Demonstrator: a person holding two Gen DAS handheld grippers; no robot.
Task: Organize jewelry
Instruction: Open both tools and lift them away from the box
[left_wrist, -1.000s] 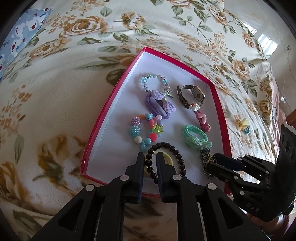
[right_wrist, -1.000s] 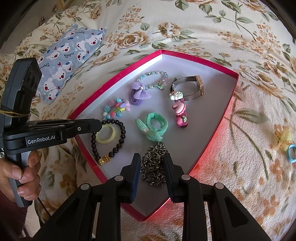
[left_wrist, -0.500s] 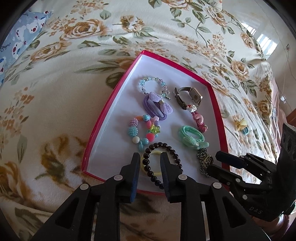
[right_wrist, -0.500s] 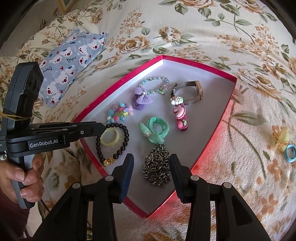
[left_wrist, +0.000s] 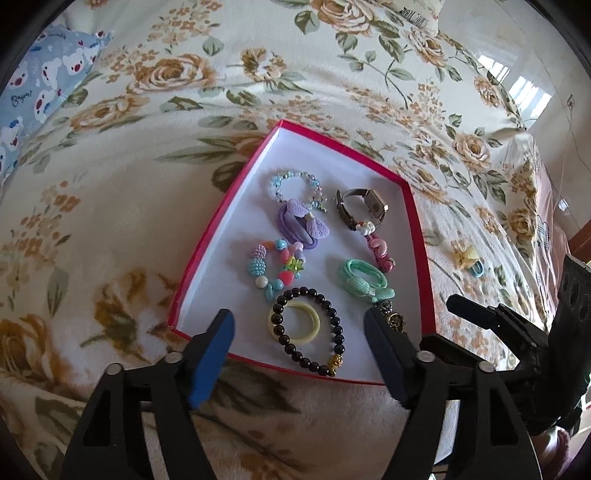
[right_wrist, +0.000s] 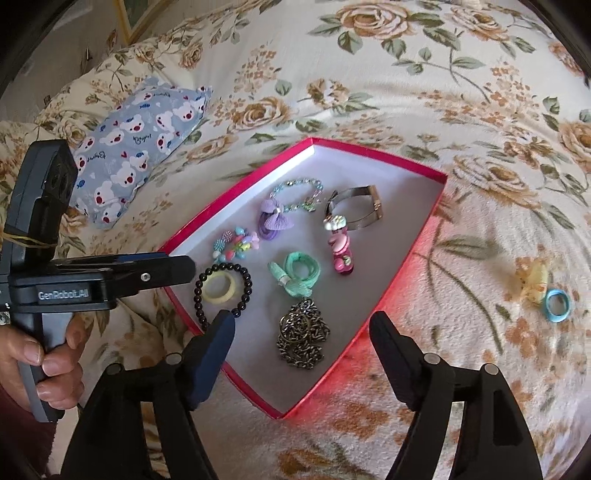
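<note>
a shallow red box (left_wrist: 419, 236) with a white floor sits on a floral blanket (left_wrist: 110, 206), and most of the jewelry lies inside it. the left gripper (left_wrist: 299, 332) hovers above the near edge, its jaws spreading wide and nothing pressed between them; below the gap lies a black bead bracelet (left_wrist: 334, 321) around a pale yellow ring (left_wrist: 293, 323). the right gripper (right_wrist: 302, 330) hangs over the near corner with jaws also spreading, and a dark metal chain (right_wrist: 301, 332) lies loose on the box floor under the gap. further in are a mint hair tie (right_wrist: 297, 273), a pink charm clip (right_wrist: 341, 251), a watch (right_wrist: 356, 208), a purple bow tie (right_wrist: 273, 219), a pale bead bracelet (left_wrist: 295, 184) and a colourful bead bracelet (left_wrist: 275, 267). out on the blanket, well apart from the box, rest a yellow hair clip (right_wrist: 535, 282) and a blue ring (right_wrist: 557, 301). a hand (right_wrist: 48, 363) grips the left handle
</note>
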